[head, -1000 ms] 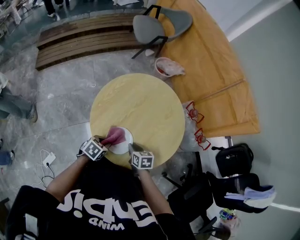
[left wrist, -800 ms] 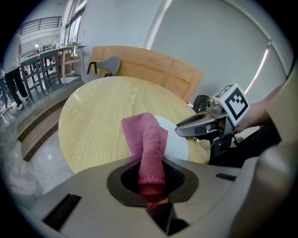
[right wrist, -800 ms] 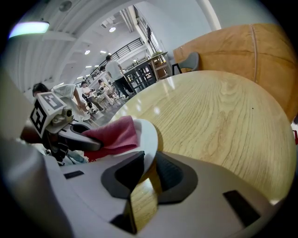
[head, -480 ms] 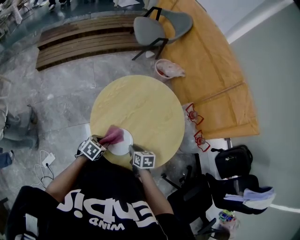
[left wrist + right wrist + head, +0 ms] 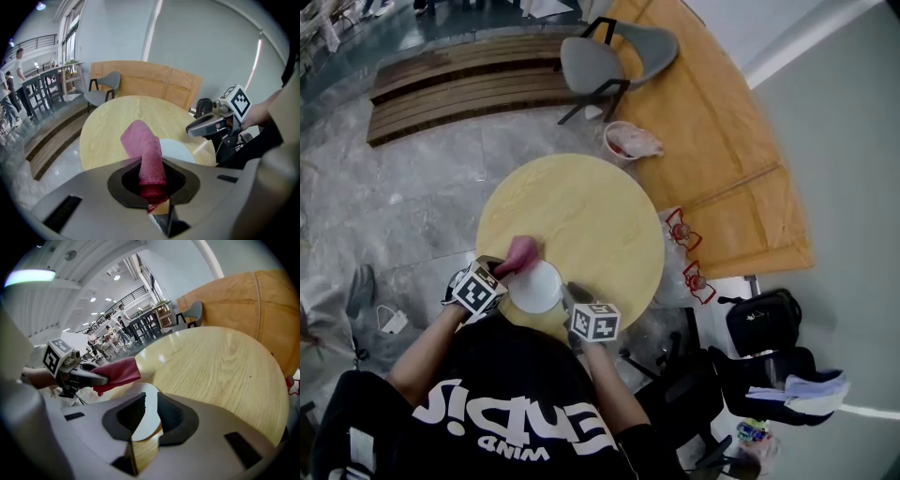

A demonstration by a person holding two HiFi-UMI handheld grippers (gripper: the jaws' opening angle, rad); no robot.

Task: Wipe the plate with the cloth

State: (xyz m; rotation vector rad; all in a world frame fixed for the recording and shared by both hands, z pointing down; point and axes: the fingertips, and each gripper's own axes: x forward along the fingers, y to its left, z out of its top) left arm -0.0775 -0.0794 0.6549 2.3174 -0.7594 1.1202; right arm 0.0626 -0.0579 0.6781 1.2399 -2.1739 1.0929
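Observation:
A white plate (image 5: 534, 287) lies at the near left edge of the round yellow table (image 5: 581, 216). My left gripper (image 5: 502, 271) is shut on a pink cloth (image 5: 518, 254), which hangs over the table just past the plate's far left rim. In the left gripper view the cloth (image 5: 149, 154) sticks out from between the jaws, with the plate (image 5: 177, 151) beyond it. My right gripper (image 5: 567, 295) is shut on the plate's near right rim. In the right gripper view the plate (image 5: 140, 401) runs into the jaws, and the cloth (image 5: 117, 373) shows at the left.
A grey chair (image 5: 605, 56) and a small bin (image 5: 628, 142) stand beyond the table. A curved orange partition (image 5: 722, 141) runs along the right. Black bags (image 5: 764, 323) lie on the floor at the right. Wooden steps (image 5: 459, 84) lie at the far left.
The cloth was on the plate a second ago. My left gripper has drawn it off to the far left, so the plate now shows fully white. The right gripper stays at the rim.

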